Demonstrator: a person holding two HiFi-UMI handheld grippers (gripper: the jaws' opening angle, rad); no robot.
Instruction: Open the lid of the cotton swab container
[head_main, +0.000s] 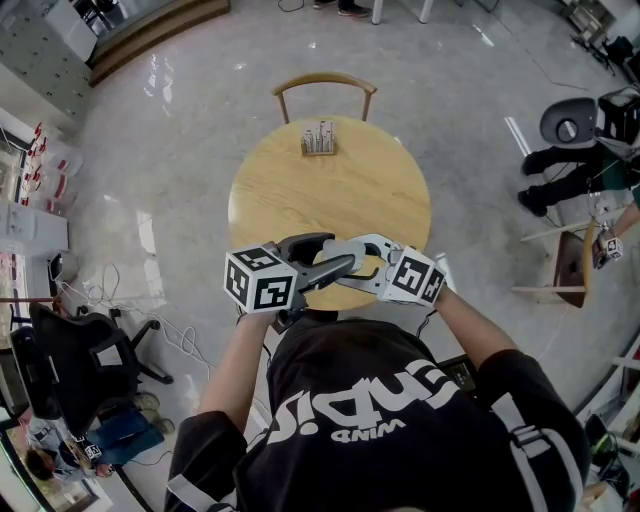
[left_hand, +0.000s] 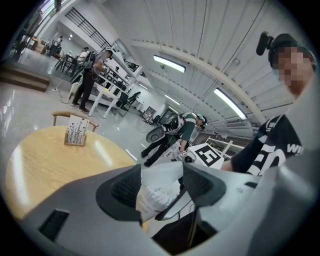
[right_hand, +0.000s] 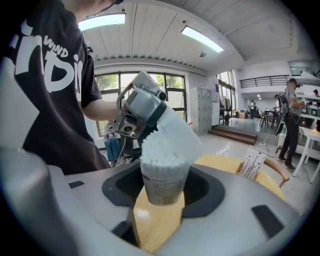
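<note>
Over the near edge of the round light wooden table (head_main: 330, 180), the small clear plastic cotton swab container (right_hand: 162, 180) is squeezed in the right gripper (right_hand: 163, 195). It looks light, thin and easy to crush, so I would hold its lower wall softly. The left gripper (left_hand: 160, 192) pinches the cloudy white lid (right_hand: 179, 134), tipped up off the packed white swabs (right_hand: 159, 152).

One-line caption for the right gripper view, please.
Right gripper grips the cotton swab container while the left gripper holds its clear lid tilted open.
</note>
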